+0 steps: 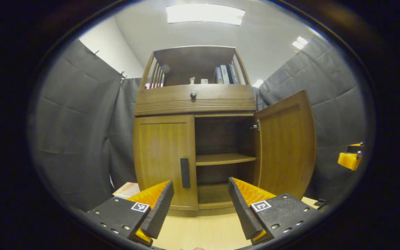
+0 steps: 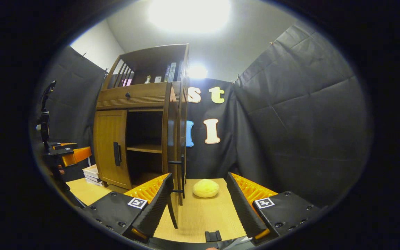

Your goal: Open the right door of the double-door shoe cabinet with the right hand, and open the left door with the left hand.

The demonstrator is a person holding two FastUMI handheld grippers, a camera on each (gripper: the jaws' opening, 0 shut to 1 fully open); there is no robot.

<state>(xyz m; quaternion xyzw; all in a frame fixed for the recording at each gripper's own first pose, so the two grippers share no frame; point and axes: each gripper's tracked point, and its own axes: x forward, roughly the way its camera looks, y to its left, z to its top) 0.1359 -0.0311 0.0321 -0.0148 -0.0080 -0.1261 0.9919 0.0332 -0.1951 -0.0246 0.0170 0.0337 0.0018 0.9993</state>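
Observation:
The wooden shoe cabinet stands straight ahead in the left gripper view. Its left door is closed, with a dark vertical handle. Its right door is swung wide open, baring an inner shelf. My left gripper is open a short way in front of the left door's handle, touching nothing. In the right gripper view the open right door stands edge-on with its handle just ahead of my right gripper, which is open and holds nothing. The left gripper appears at that view's left.
A pale yellow round object lies on the light wooden floor beside the open door. A stack of books sits left of the cabinet. Books stand on the cabinet's top shelf. Black cloth walls enclose the booth.

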